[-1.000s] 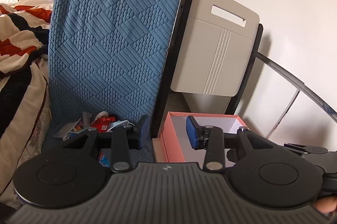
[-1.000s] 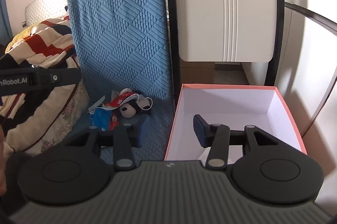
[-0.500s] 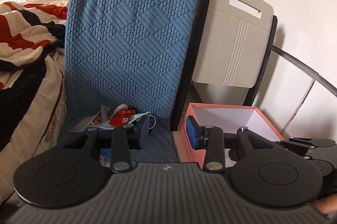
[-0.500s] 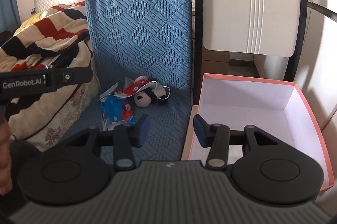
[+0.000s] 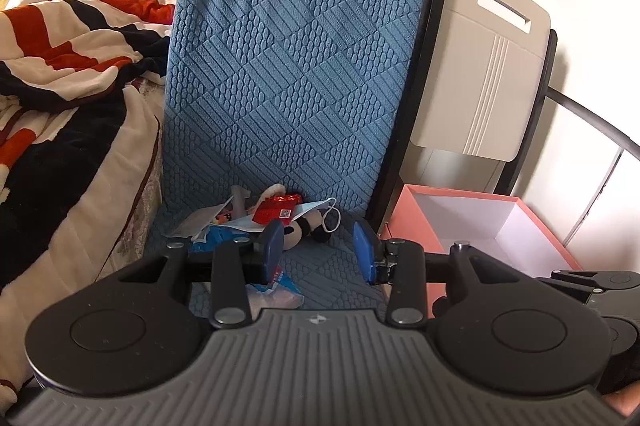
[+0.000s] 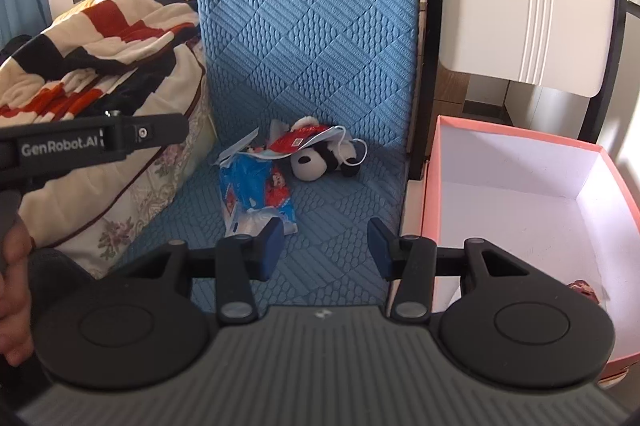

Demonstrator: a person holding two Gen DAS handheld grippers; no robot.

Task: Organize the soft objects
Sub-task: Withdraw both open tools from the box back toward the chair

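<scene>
Left gripper [image 5: 319,247]: jaws parted, nothing between the blue pads, held above the seat of the blue quilted chair [image 5: 296,74]. It is pointed at the pile of soft things at the back of the seat.

Right gripper [image 6: 326,246]: jaws likewise parted and empty, held over the front of the same seat, close to its right edge. The body of the left gripper is seen at the left edge of the right wrist view, with a hand [image 6: 12,290] wrapped round its handle.

Pile, as noted from the right wrist view: a small panda plush [image 6: 320,162] lies on its side near the seat back, apart from both grippers. A pale blue face mask [image 6: 326,138] is draped over it, the ear loops trailing to the right. A red packet [image 6: 294,142] lies on top of the mask. A blue and white plastic package [image 6: 256,194] lies in front of the pile, nearest the right gripper's left pad; contact between them cannot be judged.

A pink box [image 6: 520,130] with a white interior stands open just right of the chair. One small dark red item [image 6: 582,288] is seen in its near corner; what it is cannot be told.

A striped blanket [image 5: 68,66] is heaped on the bed to the left. A folded white chair [image 5: 484,66] leans upright behind the box.
</scene>
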